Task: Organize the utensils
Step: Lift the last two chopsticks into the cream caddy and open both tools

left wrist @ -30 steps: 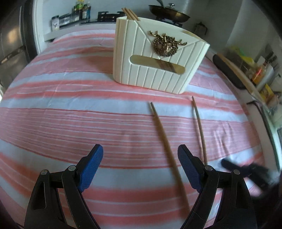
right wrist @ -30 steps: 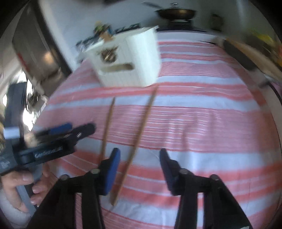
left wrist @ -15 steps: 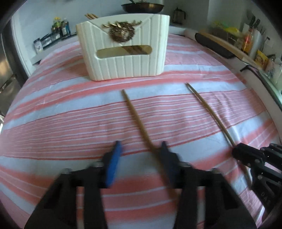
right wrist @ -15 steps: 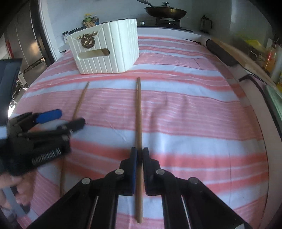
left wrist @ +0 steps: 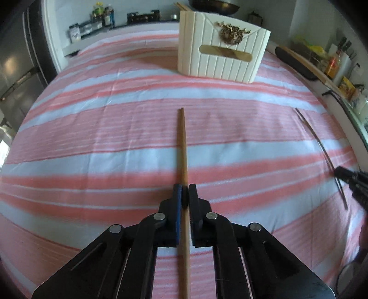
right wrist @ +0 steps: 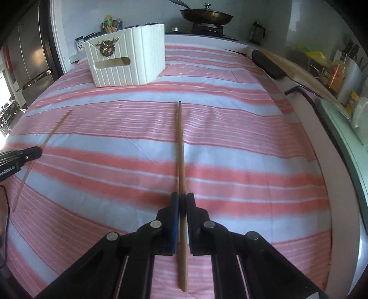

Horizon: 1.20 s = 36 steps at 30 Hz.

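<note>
My left gripper is shut on a wooden chopstick that points toward the cream utensil box at the far side. My right gripper is shut on a second wooden chopstick. Each gripper shows in the other view: the right one with its chopstick at the right edge, the left one with its chopstick at the left edge. The box also shows in the right wrist view, with chopsticks standing in its back corner.
The table carries a pink and white striped cloth. A wok sits on a stove behind the box. A dark board and bottles line the counter at the right. A steel fridge stands at the left.
Both grippers were open a second ago. The right one closed on its chopstick first, then the left one closed on its own. Both chopsticks now stand lifted in line with the fingers.
</note>
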Each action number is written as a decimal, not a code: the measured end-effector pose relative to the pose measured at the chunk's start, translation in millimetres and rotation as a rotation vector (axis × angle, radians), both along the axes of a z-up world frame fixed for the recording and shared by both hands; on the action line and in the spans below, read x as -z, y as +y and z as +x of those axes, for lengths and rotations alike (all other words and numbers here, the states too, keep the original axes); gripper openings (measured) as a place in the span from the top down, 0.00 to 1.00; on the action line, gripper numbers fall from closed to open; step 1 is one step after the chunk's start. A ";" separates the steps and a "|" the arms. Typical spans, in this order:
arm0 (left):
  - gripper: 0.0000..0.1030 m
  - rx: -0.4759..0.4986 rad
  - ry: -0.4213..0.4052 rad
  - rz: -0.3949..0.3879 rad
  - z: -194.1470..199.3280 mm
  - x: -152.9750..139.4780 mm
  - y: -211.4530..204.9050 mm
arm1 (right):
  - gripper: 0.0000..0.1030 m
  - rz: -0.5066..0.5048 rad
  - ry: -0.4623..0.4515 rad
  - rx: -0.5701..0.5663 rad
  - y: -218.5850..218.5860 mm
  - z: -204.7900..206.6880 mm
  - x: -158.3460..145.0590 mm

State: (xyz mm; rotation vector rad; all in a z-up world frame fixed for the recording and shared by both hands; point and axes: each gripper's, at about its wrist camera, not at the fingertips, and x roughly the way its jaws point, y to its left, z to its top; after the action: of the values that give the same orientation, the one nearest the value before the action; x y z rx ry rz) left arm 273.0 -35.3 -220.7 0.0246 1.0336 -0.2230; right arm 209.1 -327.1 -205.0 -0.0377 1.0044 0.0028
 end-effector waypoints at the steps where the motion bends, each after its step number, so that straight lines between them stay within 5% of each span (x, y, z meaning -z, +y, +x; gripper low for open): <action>1: 0.75 0.022 0.027 -0.031 4.1 -1.9 3.5 | 0.90 0.015 0.007 -0.002 -3.6 -0.4 -2.4; 4: 0.38 0.088 0.088 -0.089 17.3 -6.2 9.3 | 0.62 0.083 0.039 -0.022 -13.4 2.7 -10.4; 7: 0.37 0.143 0.141 -0.072 34.5 -4.6 5.8 | 0.60 0.132 0.116 -0.054 -20.6 14.7 -15.7; 13: 0.37 0.214 0.142 0.089 62.4 0.4 -15.5 | 0.60 0.103 0.246 -0.136 -11.5 50.2 -5.5; 15: 0.43 0.229 0.142 0.117 71.6 0.3 -25.5 | 0.60 0.062 0.260 -0.160 -3.4 66.9 1.1; 19: 0.85 0.227 0.122 0.111 89.7 -2.7 -40.2 | 0.61 0.050 0.209 -0.161 8.1 109.2 4.0; 20: 0.95 0.221 0.116 0.101 94.1 -2.8 -41.3 | 0.73 0.048 0.192 -0.150 9.5 120.8 4.6; 22: 0.97 0.197 0.111 0.056 102.4 -3.6 -37.5 | 0.94 0.039 0.174 -0.114 9.3 138.0 5.4; 26: 0.97 0.157 0.030 -0.012 98.4 -28.8 -22.9 | 0.94 0.124 0.110 -0.065 1.4 143.9 -10.9; 32: 0.97 0.151 -0.166 -0.152 62.7 -115.4 12.6 | 0.94 0.211 -0.148 -0.127 -5.3 82.9 -99.1; 36: 0.97 0.148 -0.240 -0.215 38.0 -151.5 29.2 | 0.94 0.222 -0.235 -0.154 -7.6 47.8 -133.6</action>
State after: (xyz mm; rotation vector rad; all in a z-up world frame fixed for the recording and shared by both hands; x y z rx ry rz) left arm 311.0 -6.0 -69.1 -0.0653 0.7655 -0.4539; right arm 256.9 -334.7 -71.3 0.0865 0.7598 0.2451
